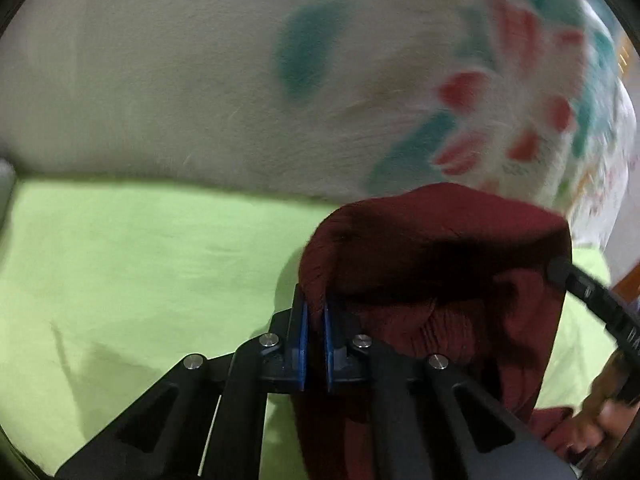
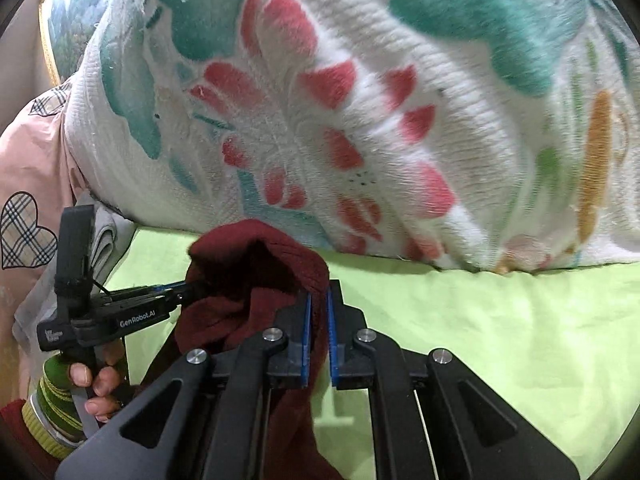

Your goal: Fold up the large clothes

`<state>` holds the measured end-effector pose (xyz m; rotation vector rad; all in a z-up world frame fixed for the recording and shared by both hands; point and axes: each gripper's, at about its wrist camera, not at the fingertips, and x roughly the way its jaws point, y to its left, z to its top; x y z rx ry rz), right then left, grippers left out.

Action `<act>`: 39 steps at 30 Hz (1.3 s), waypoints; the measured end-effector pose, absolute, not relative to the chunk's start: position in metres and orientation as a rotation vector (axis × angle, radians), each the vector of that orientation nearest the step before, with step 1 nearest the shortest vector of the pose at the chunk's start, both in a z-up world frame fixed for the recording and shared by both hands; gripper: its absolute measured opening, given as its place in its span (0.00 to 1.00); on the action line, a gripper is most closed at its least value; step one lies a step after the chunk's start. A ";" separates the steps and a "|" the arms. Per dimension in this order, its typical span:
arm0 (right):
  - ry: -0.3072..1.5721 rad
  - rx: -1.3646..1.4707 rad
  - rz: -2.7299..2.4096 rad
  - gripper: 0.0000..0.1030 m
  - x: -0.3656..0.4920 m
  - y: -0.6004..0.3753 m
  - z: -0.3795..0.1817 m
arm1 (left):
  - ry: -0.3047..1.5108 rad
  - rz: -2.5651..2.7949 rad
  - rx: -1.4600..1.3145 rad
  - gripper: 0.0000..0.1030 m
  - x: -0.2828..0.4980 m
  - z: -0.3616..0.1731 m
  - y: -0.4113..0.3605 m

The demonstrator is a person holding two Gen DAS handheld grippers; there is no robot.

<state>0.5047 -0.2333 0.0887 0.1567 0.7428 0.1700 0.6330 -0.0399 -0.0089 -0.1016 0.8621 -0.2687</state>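
A dark red knit garment [image 1: 432, 264] hangs between both grippers above a lime green sheet [image 1: 140, 264]. My left gripper [image 1: 315, 312] is shut on one edge of it, the cloth pinched between the blue pads. My right gripper [image 2: 319, 308] is shut on the other edge of the garment [image 2: 256, 272]. The right gripper shows at the right of the left wrist view [image 1: 588, 296]. The left gripper shows at the left of the right wrist view [image 2: 188, 290], its tip buried in the cloth. The garment's lower part drops out of sight below the fingers.
A thick white blanket with red and teal flowers [image 2: 340, 120] is bunched along the far side of the sheet [image 2: 500, 328]. A pink cloth with plaid hearts [image 2: 28, 184] lies at the left. A hand [image 2: 96, 384] holds the left gripper's handle.
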 end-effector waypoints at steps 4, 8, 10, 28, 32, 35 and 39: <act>0.706 0.156 0.171 0.07 0.479 -0.240 0.102 | 0.775 -0.311 -0.054 0.04 0.596 0.019 -0.050; 0.646 0.110 0.202 0.07 0.434 -0.237 0.120 | 0.695 -0.343 -0.067 0.04 0.539 0.046 -0.043; 0.611 0.077 0.236 0.07 0.403 -0.232 0.128 | 0.662 -0.358 -0.079 0.04 0.503 0.054 -0.039; 0.821 0.060 0.237 0.12 0.227 -0.207 0.051 | 0.822 -0.364 -0.187 0.08 0.300 -0.033 0.001; 0.858 0.123 0.226 0.29 0.206 -0.216 0.045 | 0.864 -0.369 -0.251 0.19 0.277 -0.039 0.021; 0.859 0.214 0.226 0.43 0.188 -0.227 0.045 | 0.898 -0.394 -0.329 0.31 0.261 -0.044 0.038; 0.832 0.283 0.238 0.43 0.183 -0.227 0.055 | 0.912 -0.450 -0.411 0.36 0.252 -0.040 0.044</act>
